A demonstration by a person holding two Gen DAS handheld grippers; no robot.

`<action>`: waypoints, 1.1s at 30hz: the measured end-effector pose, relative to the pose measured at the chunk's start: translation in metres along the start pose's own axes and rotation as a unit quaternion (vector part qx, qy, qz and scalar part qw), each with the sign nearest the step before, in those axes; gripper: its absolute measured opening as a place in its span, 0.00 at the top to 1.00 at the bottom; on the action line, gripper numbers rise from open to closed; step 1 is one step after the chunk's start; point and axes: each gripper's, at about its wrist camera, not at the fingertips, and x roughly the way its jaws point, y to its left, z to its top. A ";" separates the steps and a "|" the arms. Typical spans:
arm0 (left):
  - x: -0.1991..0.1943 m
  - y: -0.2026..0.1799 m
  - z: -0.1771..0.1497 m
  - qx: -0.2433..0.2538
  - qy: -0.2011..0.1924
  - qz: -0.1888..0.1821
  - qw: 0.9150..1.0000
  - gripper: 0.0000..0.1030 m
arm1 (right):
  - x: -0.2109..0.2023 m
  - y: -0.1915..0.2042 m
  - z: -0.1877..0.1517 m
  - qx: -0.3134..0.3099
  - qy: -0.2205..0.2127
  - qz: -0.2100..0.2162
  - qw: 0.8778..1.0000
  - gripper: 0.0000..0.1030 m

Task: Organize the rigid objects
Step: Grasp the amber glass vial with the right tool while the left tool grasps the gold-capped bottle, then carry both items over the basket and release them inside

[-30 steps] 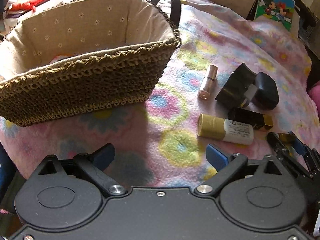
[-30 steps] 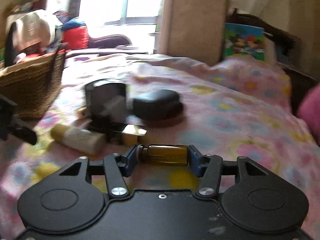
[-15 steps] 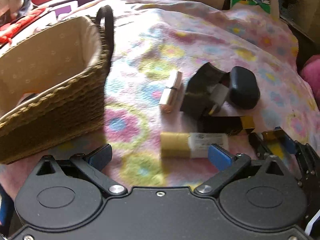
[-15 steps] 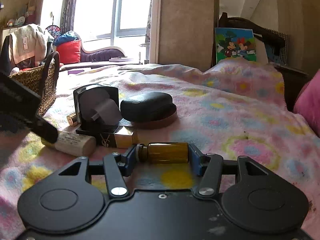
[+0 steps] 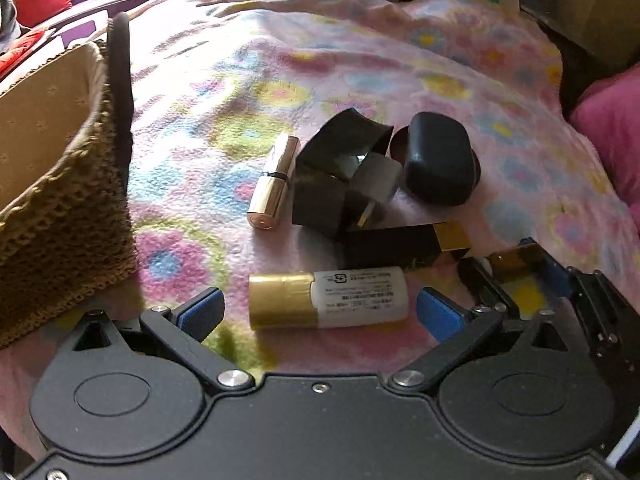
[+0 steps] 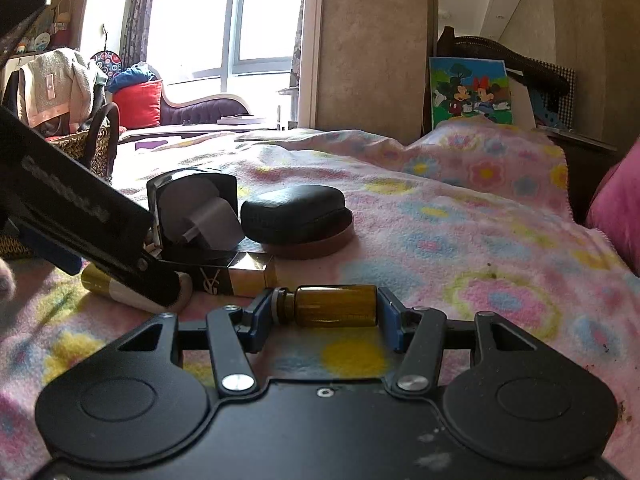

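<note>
Over the gold-and-white tube (image 5: 328,300), left claw (image 5: 320,310) tilts down, spread wide.

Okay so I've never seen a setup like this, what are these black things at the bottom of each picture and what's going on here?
Those black shapes are hand-held grippers, one in each of a person's hands, each with a camera looking forward along its two blue-padded fingers. So there is one picture per hand.

In the left view, the left gripper is wide open, with a gold and white tube lying between its fingers, not pinched. Beyond it on the flowered blanket lie a gold lipstick, an open black box, a black and gold case and a rounded black case. A woven basket stands to the left.

In the right view, the right gripper is clamped on a small amber bottle.
</note>
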 end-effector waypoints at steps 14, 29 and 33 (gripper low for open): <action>0.010 0.004 -0.002 -0.016 0.015 0.017 1.000 0.08 | 0.000 0.000 0.001 -0.005 0.002 -0.003 1.000 0.48; -0.010 0.018 -0.013 -0.041 -0.007 -0.013 0.999 0.23 | 0.002 0.010 0.008 -0.035 0.023 -0.024 0.999 0.49; -0.019 0.026 -0.017 -0.055 -0.016 -0.020 0.998 0.23 | 0.001 0.012 0.016 -0.037 0.043 -0.023 0.998 0.49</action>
